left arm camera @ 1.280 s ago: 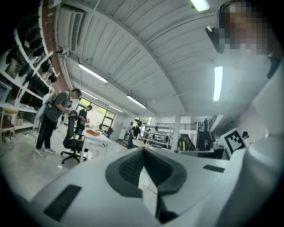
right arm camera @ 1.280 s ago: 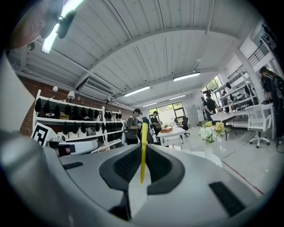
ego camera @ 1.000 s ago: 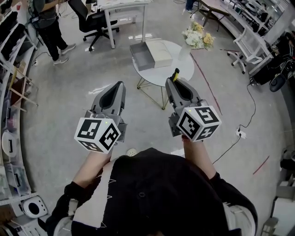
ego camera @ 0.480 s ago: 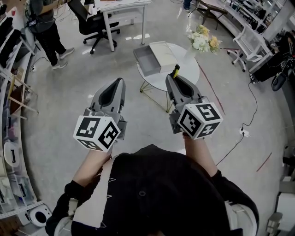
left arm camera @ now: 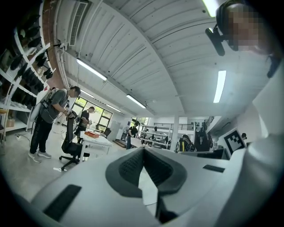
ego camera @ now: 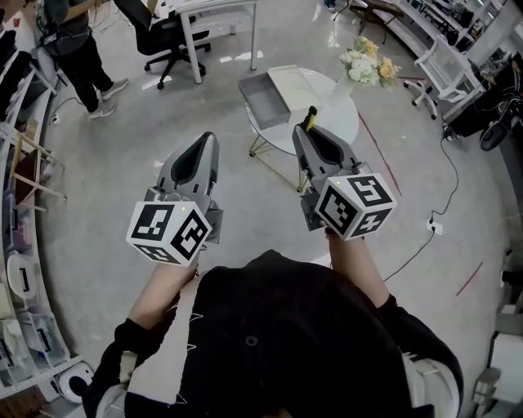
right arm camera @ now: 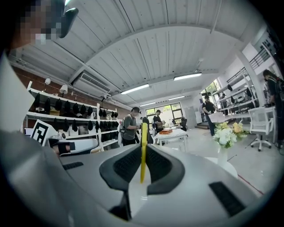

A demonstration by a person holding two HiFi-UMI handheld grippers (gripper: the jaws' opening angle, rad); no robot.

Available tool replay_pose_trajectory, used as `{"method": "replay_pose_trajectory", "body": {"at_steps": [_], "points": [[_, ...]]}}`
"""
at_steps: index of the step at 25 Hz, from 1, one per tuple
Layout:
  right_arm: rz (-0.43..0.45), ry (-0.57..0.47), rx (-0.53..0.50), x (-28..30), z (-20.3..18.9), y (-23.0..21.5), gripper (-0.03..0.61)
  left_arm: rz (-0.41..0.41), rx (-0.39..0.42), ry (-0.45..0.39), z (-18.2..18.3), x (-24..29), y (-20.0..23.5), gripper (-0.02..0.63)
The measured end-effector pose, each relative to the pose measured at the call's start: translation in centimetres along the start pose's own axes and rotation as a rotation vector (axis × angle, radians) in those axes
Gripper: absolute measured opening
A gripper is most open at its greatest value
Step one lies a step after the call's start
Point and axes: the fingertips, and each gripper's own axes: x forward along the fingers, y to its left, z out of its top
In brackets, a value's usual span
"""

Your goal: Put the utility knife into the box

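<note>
My right gripper (ego camera: 306,131) is shut on the yellow and black utility knife (ego camera: 310,122), whose end sticks out past the jaw tips. In the right gripper view the knife (right arm camera: 143,150) stands as a thin yellow strip clamped between the dark pads. The grey open box (ego camera: 263,100) sits on the left part of the round white table (ego camera: 327,114), ahead of both grippers. A white lid or pad (ego camera: 296,82) lies beside it. My left gripper (ego camera: 203,143) is shut with nothing in it, held over the floor left of the table; its jaws (left arm camera: 143,153) meet at the tips.
A vase of flowers (ego camera: 364,68) stands on the table's right side. Behind are a white desk (ego camera: 214,16), a black office chair (ego camera: 159,37) and a standing person (ego camera: 78,57). Shelving runs along the left; a cable and power strip (ego camera: 433,227) lie at right.
Both grippers and the person have moved a little forward towards the table; the table and box sit nearer the grippers now. The knife stays clamped in the right gripper.
</note>
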Motion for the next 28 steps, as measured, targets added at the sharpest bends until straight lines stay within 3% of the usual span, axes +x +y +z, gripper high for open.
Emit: {"method": "replay_pose_trajectory", "body": {"at_steps": [17,28], "points": [[0.001,0.081,0.025,2.2,-3.2,-1.0,0.04,0.069,-0.07,0.041,-3.0,0.9,2.9,0.011],[0.031,0.08,0.036,6.4,-2.7,-4.0,0.038,0.111,-0.08,0.055,-3.3,4.8,5.1,0.011]]}}
